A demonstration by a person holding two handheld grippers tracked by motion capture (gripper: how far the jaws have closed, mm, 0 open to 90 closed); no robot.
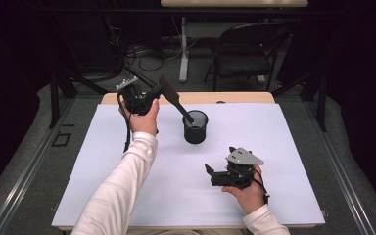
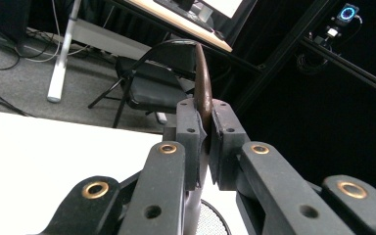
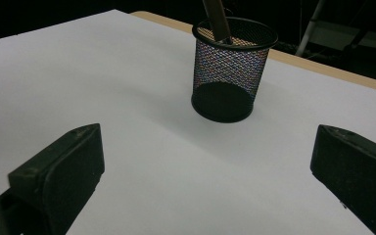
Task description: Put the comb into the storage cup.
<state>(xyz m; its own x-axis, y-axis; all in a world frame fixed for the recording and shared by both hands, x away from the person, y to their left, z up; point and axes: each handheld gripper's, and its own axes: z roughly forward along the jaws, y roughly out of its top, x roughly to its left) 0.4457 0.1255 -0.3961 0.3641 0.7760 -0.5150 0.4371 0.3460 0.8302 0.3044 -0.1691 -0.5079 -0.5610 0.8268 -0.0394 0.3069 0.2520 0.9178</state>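
1. The left tongs [image 1: 152, 93] are clamped on a dark brown spatula [image 1: 174, 100], held raised above the far left part of the white tabletop [image 1: 103, 161].
2. The spatula is flat and slim, with a broad blade at the gripped end and a narrow handle that slants down into a black mesh cup [image 1: 195, 127].
3. In the left gripper view, the spatula [image 2: 203, 85] shows edge-on between the pads, its brown blade curving up past them.
4. The mesh cup [image 3: 230, 68] stands upright near the middle of the tabletop, round, with a solid dark base.
5. The right tongs [image 1: 208, 172] rest low near the front, jaws spread wide and holding nothing, pointed toward the cup.
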